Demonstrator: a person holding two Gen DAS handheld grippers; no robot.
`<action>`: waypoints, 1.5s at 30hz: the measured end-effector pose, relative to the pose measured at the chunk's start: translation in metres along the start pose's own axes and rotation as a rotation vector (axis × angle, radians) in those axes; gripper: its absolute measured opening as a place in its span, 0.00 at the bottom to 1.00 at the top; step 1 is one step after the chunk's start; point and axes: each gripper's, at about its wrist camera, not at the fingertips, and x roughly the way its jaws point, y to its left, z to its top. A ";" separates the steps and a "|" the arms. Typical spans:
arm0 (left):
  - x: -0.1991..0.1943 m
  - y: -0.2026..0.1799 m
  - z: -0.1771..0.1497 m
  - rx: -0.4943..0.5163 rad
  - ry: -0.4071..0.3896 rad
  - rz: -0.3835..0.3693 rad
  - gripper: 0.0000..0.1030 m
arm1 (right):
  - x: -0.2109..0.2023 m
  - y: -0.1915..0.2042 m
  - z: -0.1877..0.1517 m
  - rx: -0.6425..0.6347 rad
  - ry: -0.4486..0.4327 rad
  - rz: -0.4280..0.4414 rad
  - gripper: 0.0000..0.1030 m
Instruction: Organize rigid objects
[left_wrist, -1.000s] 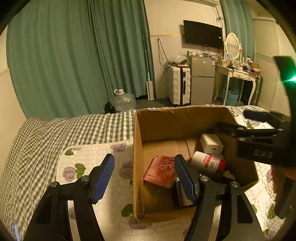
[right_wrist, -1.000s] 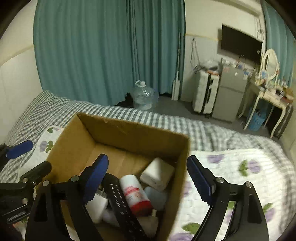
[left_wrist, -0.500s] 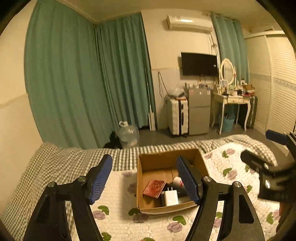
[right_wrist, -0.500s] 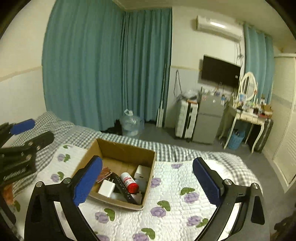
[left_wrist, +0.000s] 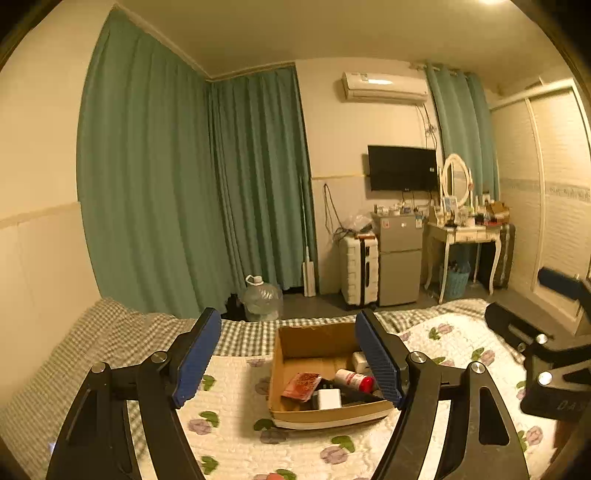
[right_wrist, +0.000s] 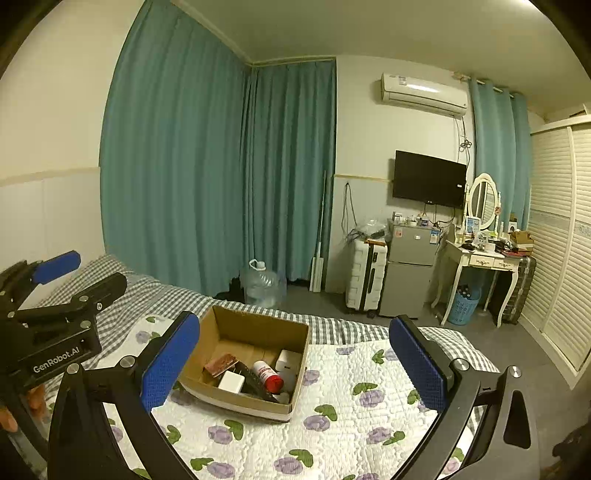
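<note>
Both grippers pulled back, up | left gripper (left_wrist: 288, 360), right gripper (right_wrist: 291, 363) gaped wide, empty | cardboard box (right_wrist: 258, 328) ahead, below | quilted floral bedspread (right_wrist: 351, 417)

Quilt (right_wrist: 369, 413) lower right of the box (right_wrist: 251, 332) is open; box walls hem in the stuff inside.

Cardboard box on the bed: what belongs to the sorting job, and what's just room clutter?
Job: cardboard box, red-capped bottle, white charger, red patterned card, left gripper, right gripper.
Clutter: water jug, suitcase, mini fridge.
</note>
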 end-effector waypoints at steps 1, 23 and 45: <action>0.000 -0.001 -0.006 -0.010 -0.004 0.006 0.76 | 0.001 -0.002 -0.007 0.002 -0.019 -0.002 1.00; 0.038 -0.018 -0.086 -0.010 0.086 0.031 0.76 | 0.060 -0.016 -0.084 0.091 0.083 -0.015 1.00; 0.038 -0.016 -0.086 -0.023 0.109 0.011 0.76 | 0.062 -0.015 -0.088 0.075 0.099 -0.020 1.00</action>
